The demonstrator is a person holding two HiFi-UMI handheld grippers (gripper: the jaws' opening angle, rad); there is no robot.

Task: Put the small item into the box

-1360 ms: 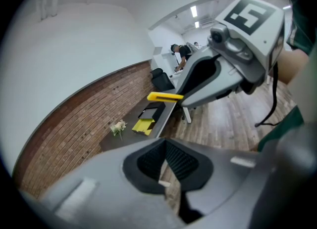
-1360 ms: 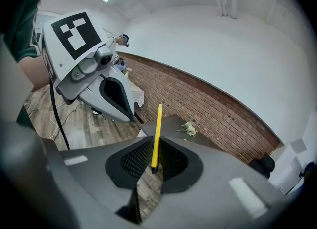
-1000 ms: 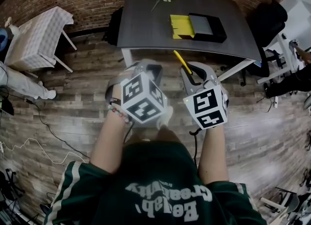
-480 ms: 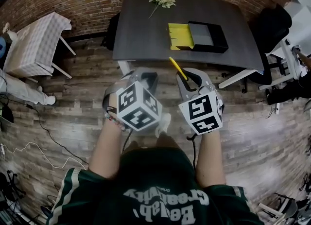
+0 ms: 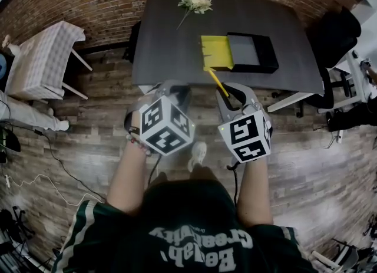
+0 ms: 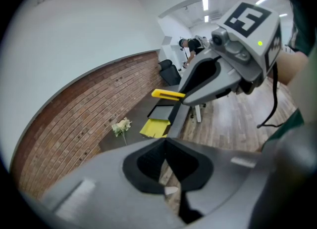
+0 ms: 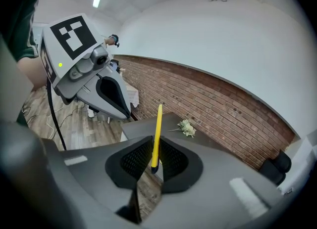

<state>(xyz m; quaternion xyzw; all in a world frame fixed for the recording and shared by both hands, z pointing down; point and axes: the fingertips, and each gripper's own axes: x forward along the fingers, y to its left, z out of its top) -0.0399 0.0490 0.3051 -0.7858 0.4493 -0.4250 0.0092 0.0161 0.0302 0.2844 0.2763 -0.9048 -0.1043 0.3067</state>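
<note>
red brick wall runs along the back, over a floor of worn wood planks. far left stands a small table [image 5: 42, 48] under a pale checked cloth, its near corner cut off by the frame edge; thin cables [image 5: 41, 177] trail over the floor below it, too fine to trace. the person's green sleeves and forearms fill the bottom, hiding most of the legs; one light shoe [image 5: 197, 153] shows between the arms.

the left gripper [image 6: 166, 140] is grey moulded plastic with black ribbed pads. its jaws meet at the tips with nothing between them, and only a sliver of floor shows behind. its marker cube [image 5: 166, 125] hides most of the hand.

beyond it, a dark matte table [image 5: 165, 42] carries a pale flower sprig [image 5: 193, 0] near the far edge; its blooms are too small to make out.

the small item, a slim yellow stick [image 7: 157, 129] with a dark lower end, stands upright between the pads of the right gripper [image 7: 154, 146], whose jaws are closed on it near its base. in the head view its far end reaches past the table's near edge, close to the box.

the box [image 5: 253, 52] is black, shallow and rectangular with a grey inside. a flat yellow tray [image 5: 216, 52] touches its left side; lid or compartment, i cannot tell. at the right edge a black chair [image 5: 331, 30] is partly cut off.
</note>
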